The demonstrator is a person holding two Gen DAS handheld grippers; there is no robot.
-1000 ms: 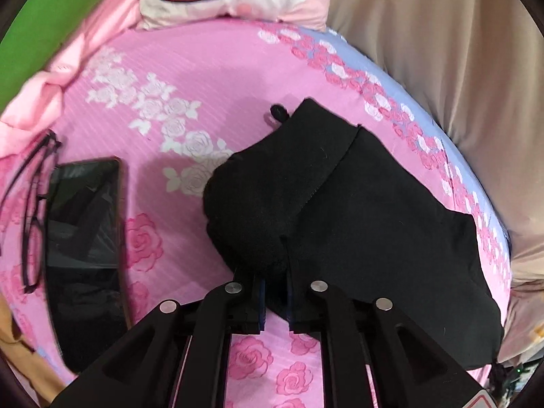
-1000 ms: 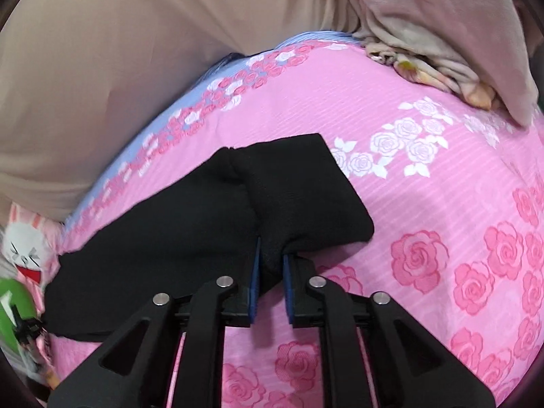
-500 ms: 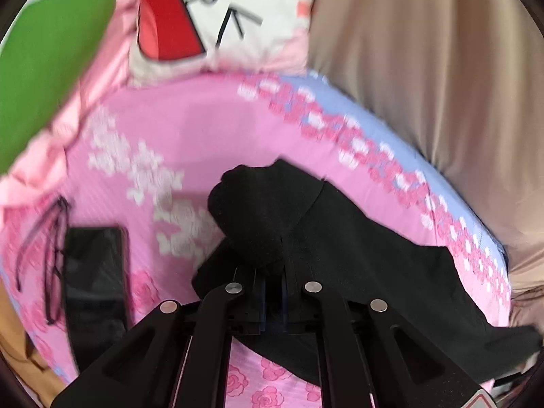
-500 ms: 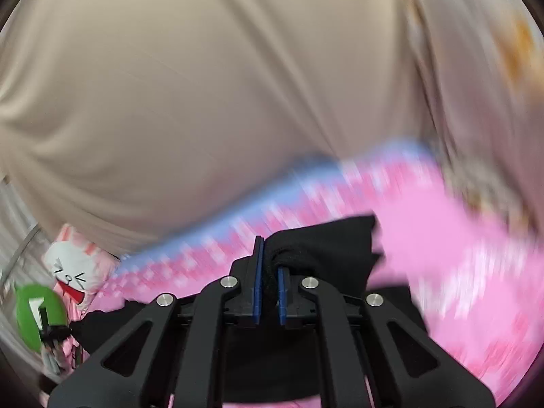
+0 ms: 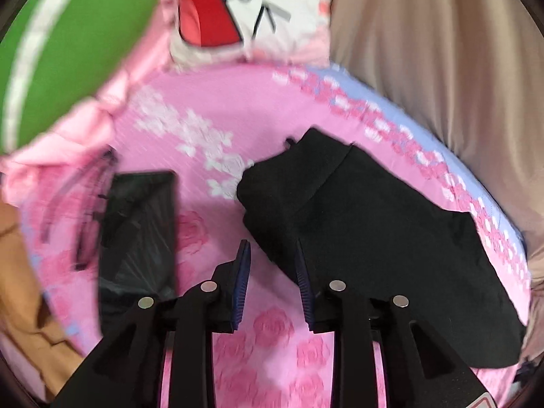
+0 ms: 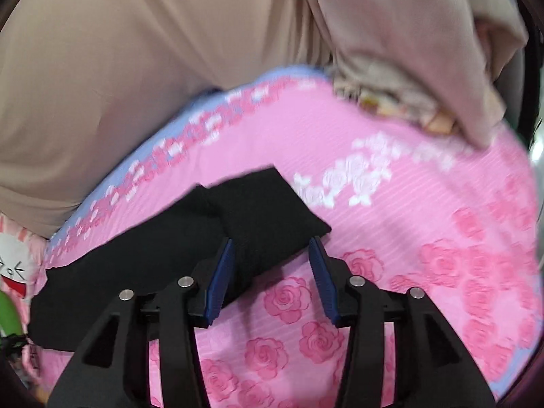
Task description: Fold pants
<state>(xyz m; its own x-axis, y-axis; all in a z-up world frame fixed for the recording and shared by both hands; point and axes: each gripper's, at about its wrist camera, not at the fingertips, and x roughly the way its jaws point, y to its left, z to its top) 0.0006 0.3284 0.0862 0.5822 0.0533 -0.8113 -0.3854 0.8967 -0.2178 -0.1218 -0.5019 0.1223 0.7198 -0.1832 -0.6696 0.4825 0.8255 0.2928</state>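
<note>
The black pants [image 5: 367, 231] lie folded on the pink rose-print bed sheet [image 5: 204, 102]. In the left wrist view my left gripper [image 5: 272, 272] is open, its blue pads apart, just in front of the pants' near left edge and holding nothing. In the right wrist view the pants [image 6: 204, 238] stretch to the left, and my right gripper [image 6: 272, 272] is open with the folded right end of the pants lying between and just beyond its pads, not pinched.
A black phone [image 5: 139, 234] and a pair of glasses [image 5: 85, 210] lie on the sheet left of the pants. A cartoon pillow [image 5: 244, 17] and a green cushion [image 5: 68, 40] sit at the head. A beige blanket [image 6: 136, 51] runs along the far side.
Both grippers held pants fabric, lifted it and carried it over, then opened. The fabric now lies released on the sheet, and both grippers have drawn back slightly.
</note>
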